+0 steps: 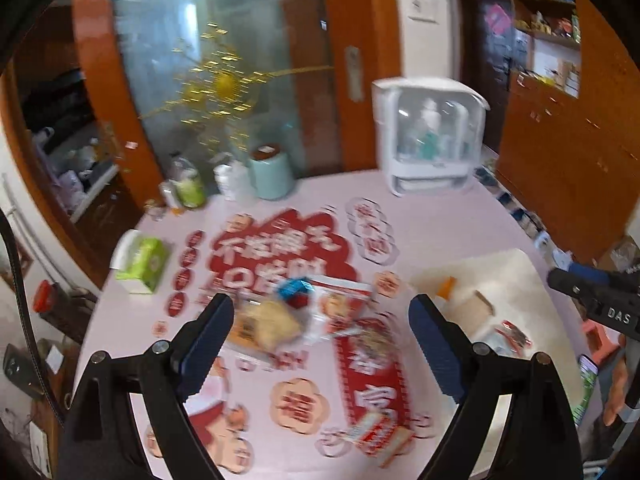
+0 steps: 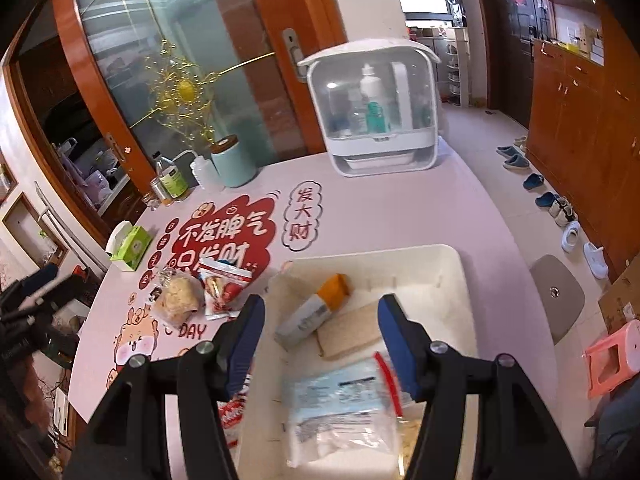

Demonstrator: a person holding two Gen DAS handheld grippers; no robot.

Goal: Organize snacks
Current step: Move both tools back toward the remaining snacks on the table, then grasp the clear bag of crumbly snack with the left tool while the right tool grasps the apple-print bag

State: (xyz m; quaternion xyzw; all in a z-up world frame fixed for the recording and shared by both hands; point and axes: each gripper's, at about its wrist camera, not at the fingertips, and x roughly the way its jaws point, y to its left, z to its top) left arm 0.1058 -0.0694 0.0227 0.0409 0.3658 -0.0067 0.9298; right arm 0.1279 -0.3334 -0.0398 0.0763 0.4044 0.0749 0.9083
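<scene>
White bin (image 2: 452, 280): sits on the pink table (image 2: 400, 216), near its right edge. All places below are given relative to this bin.
Inside bin: an orange-capped pack (image 2: 316, 312) lies tilted at the far left; a tan flat pack (image 2: 352, 332) touches it on the near side; a clear blue-printed bag (image 2: 340, 404) lies nearest the camera.
Left of bin, on the table: a pale crumbly snack in clear wrap (image 2: 180, 296), with a red-and-white packet (image 2: 222, 288) just beside it, between snack and bin. A red wrapper (image 2: 234, 408) lies against the bin's near-left wall.
Right gripper (image 2: 320, 344): fingers spread wide, nothing between them, poised over the bin's contents.
Left gripper (image 1: 320, 340): fingers spread wide, nothing held, over the snack cluster left of the bin. This view is motion-blurred; a small blue item (image 1: 296, 286) shows there, its kind unclear.
Far left of bin: green tissue box (image 2: 132, 246).
Beyond bin: white clear-fronted organizer (image 2: 376, 116) holding bottles.
Beyond and left: mint canister (image 2: 234, 160), bottles beside it.
Right of bin, off the table: grey chair seat (image 2: 556, 296).
</scene>
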